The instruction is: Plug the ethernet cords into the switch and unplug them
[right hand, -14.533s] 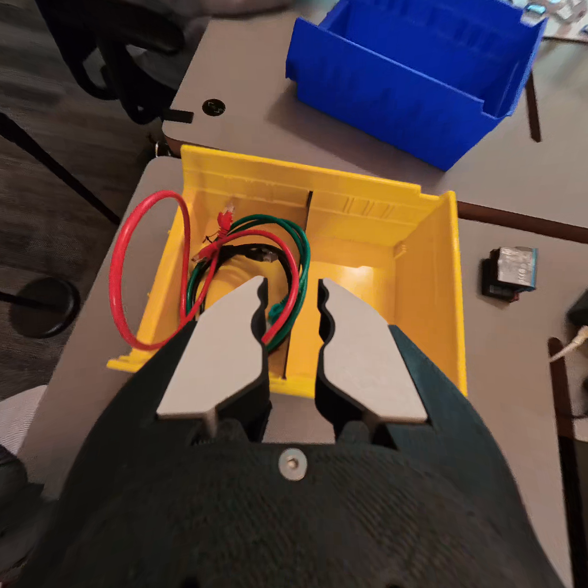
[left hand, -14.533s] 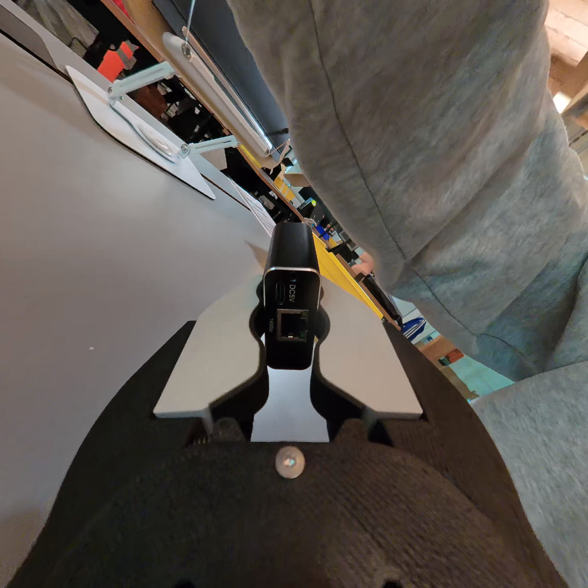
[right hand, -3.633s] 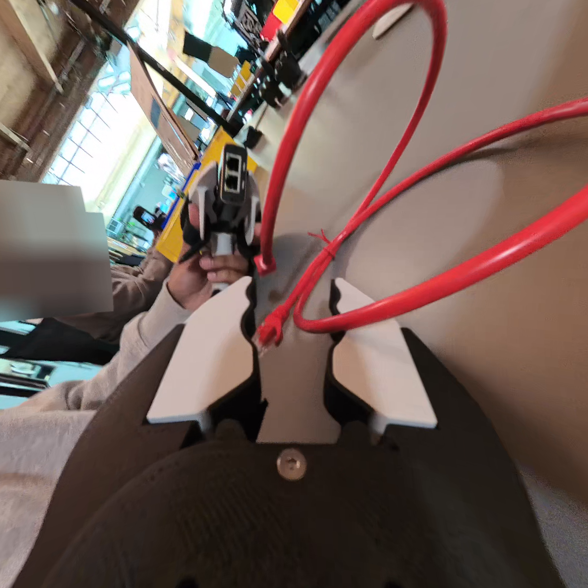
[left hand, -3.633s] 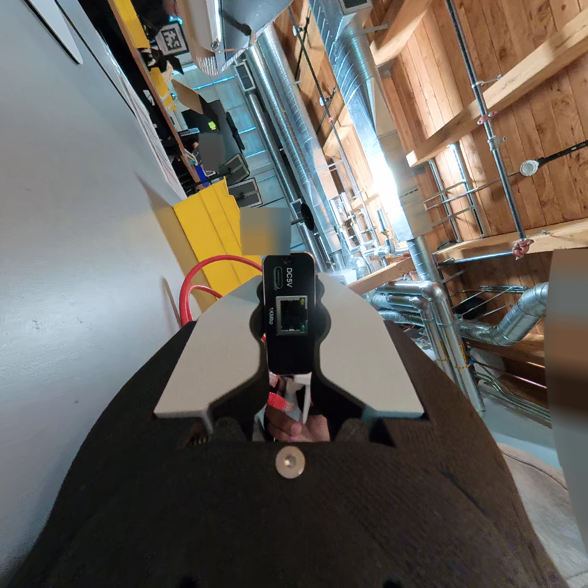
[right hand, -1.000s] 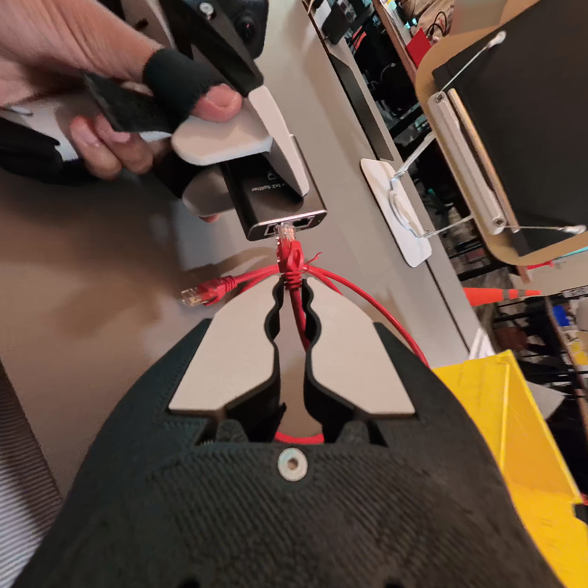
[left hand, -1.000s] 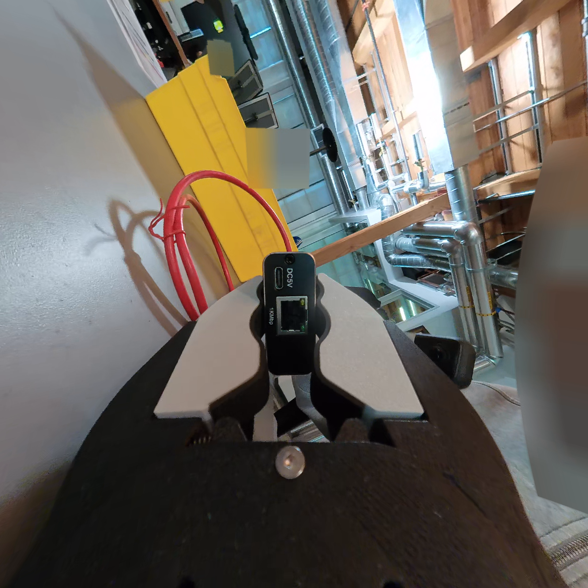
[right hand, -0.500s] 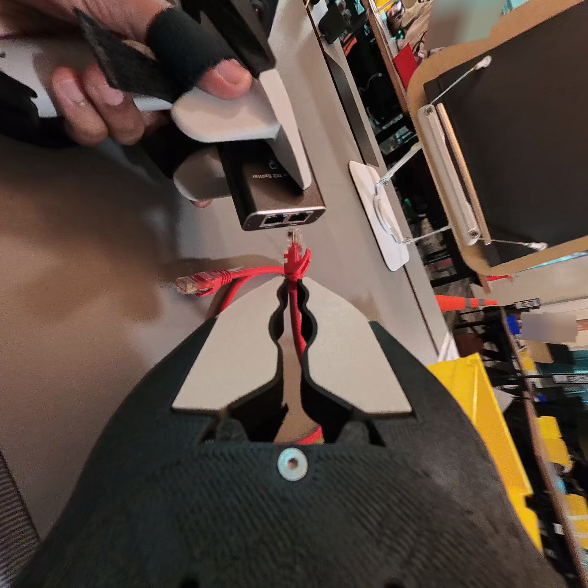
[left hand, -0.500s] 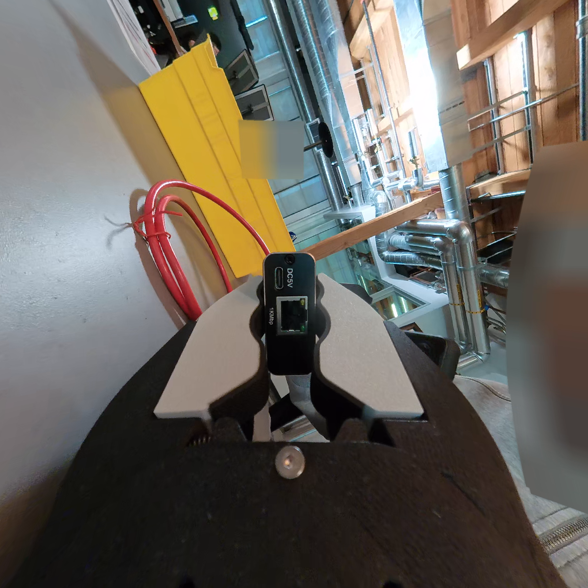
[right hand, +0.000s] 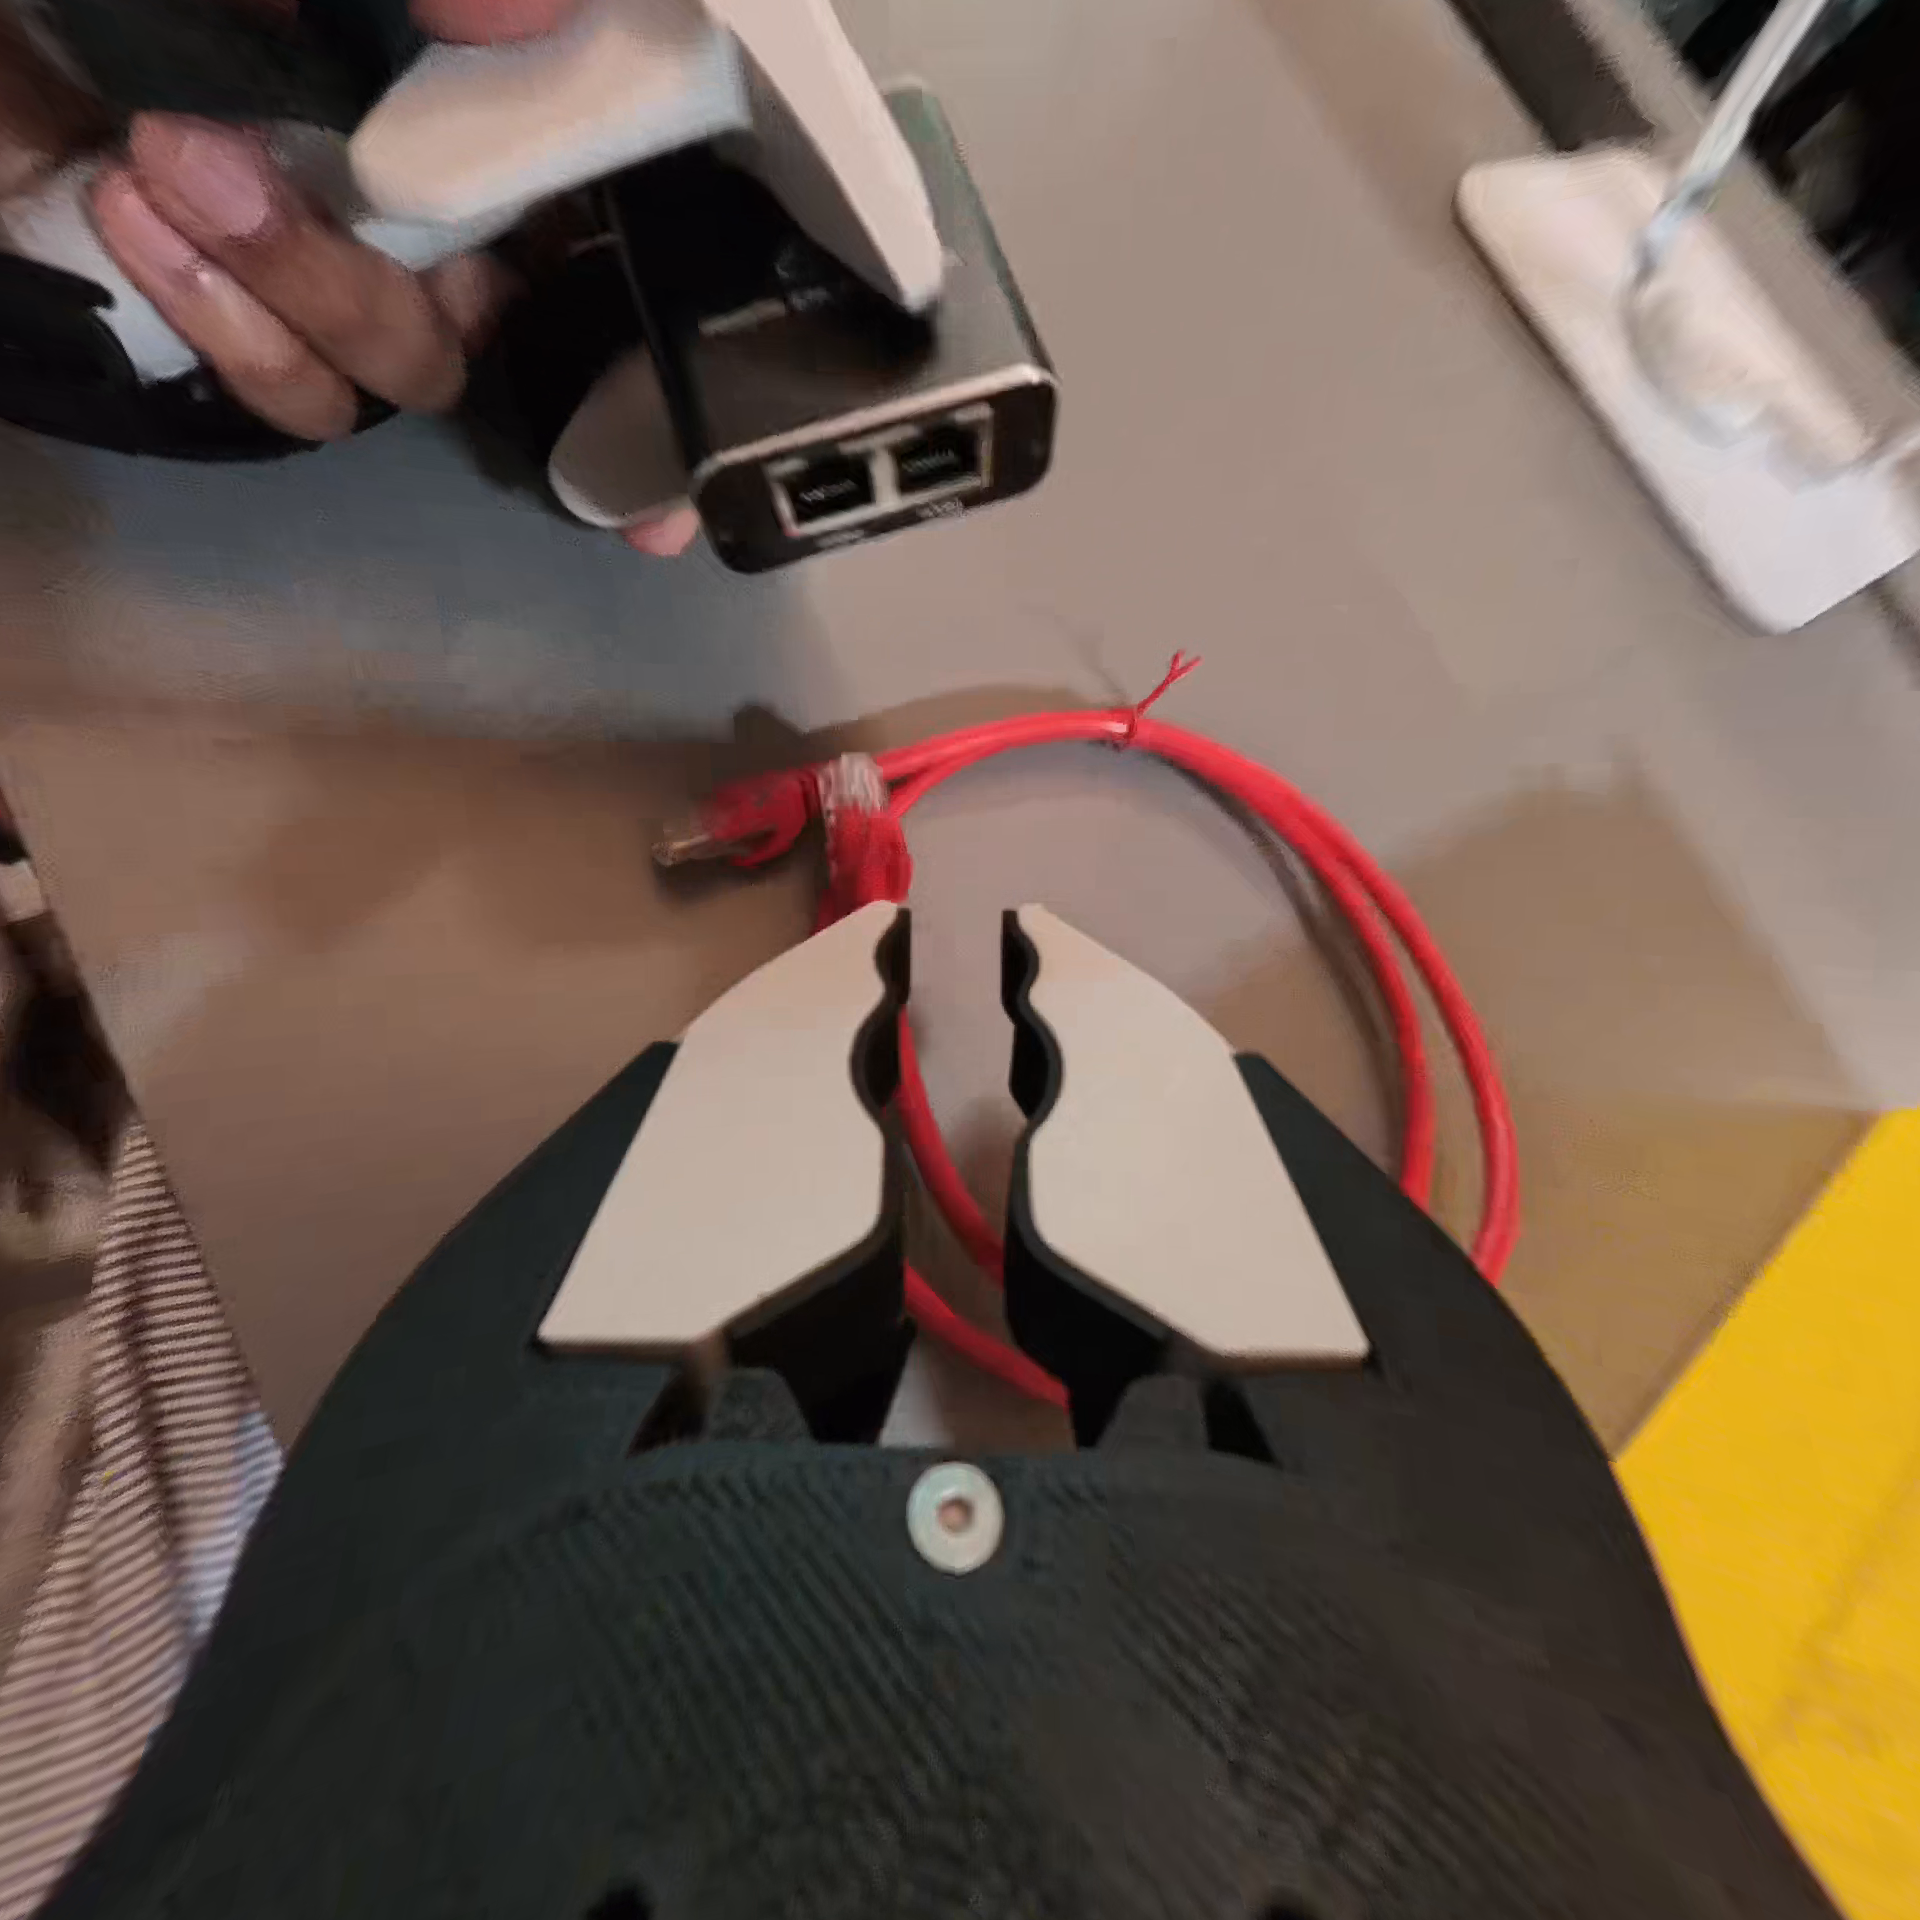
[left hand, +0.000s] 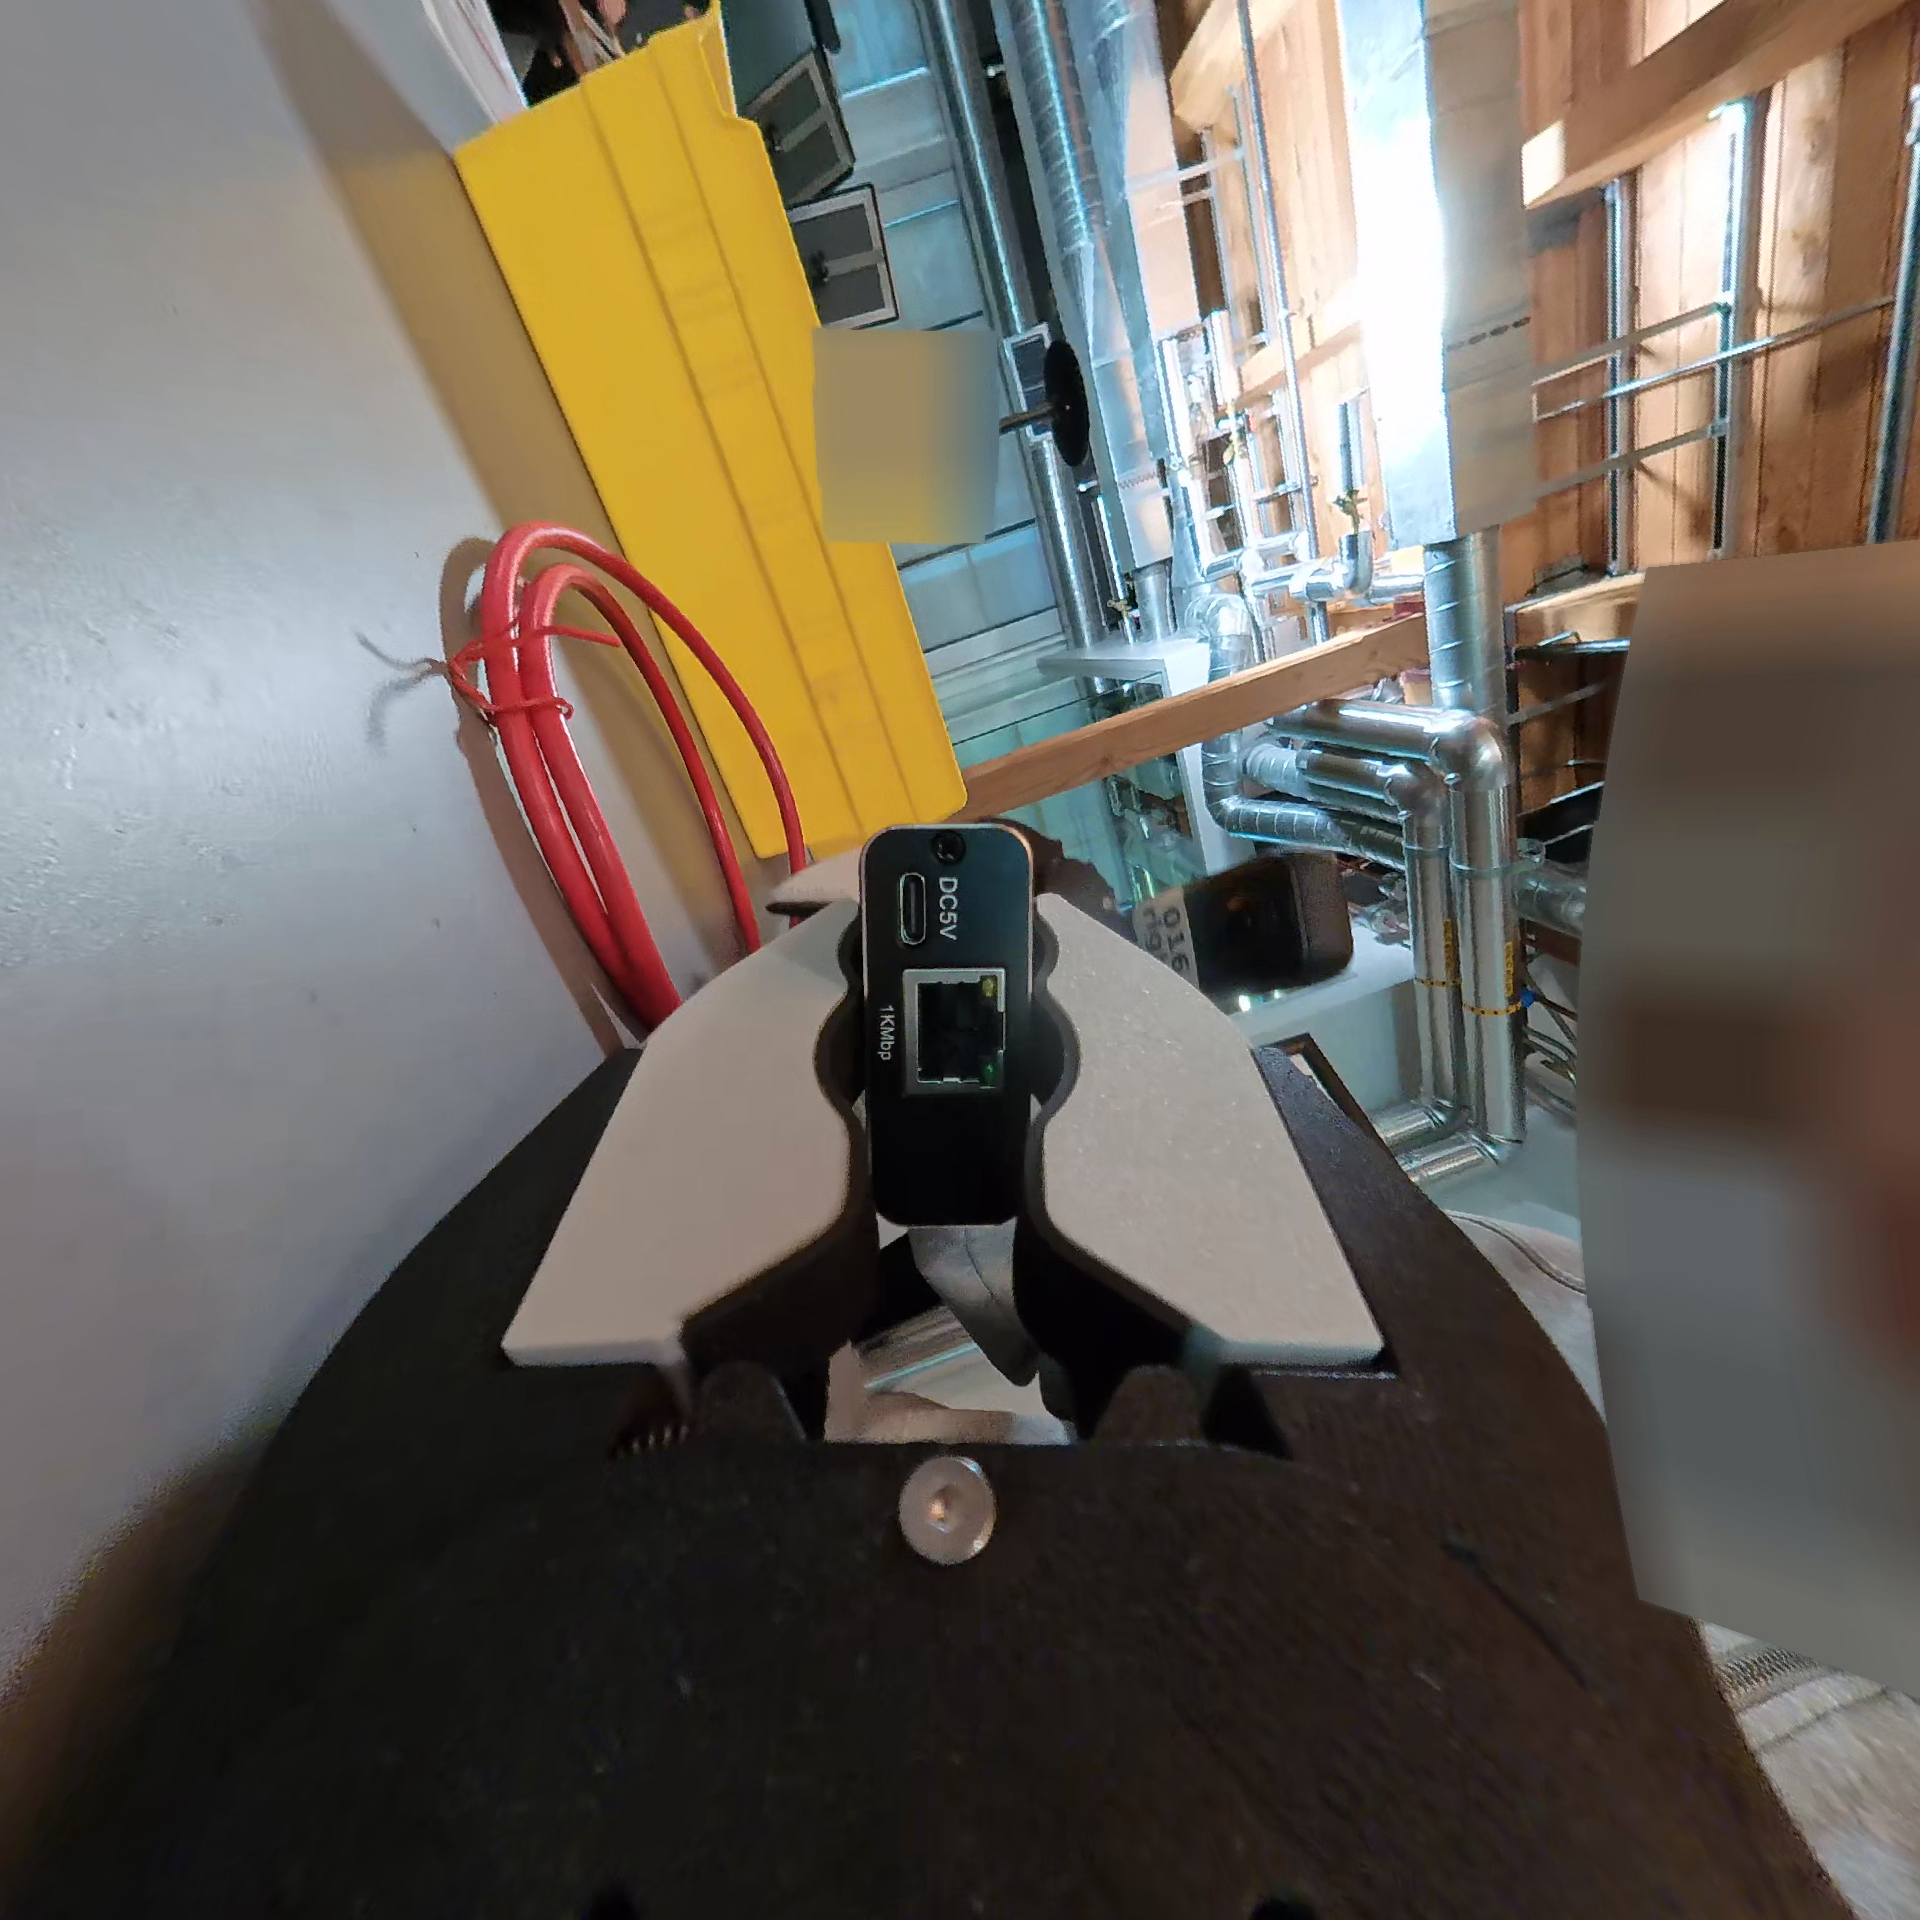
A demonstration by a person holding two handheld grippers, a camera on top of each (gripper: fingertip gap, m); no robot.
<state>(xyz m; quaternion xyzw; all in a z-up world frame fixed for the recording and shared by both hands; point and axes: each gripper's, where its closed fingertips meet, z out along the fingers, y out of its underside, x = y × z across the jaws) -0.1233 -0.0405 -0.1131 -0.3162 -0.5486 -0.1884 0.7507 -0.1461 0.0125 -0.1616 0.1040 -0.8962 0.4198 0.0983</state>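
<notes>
Holding switch (left hand: 951,1023) clamped in my left gripper (left hand: 948,1023) | right gripper (right hand: 954,914) jaws apart, empty | red ethernet cord (right hand: 1299,821) coiled on table (right hand: 1299,499), both ports free

In the left wrist view, the black end face of the switch (left hand: 948,1039), in the middle of the frame, carries two short white prints: one beside the small oval port at its top, one along the left edge of the square port. Just right of it, a pale label (left hand: 1162,930) with dark digits stands on a dark box (left hand: 1268,925). Farther right, yellow bands (left hand: 1481,1003) on the pipes (left hand: 1455,883) are too small to read.

In the right wrist view, the switch (right hand: 873,416) in the upper middle bears pale print on its top side and small marks under its two ports; all are blurred.
</notes>
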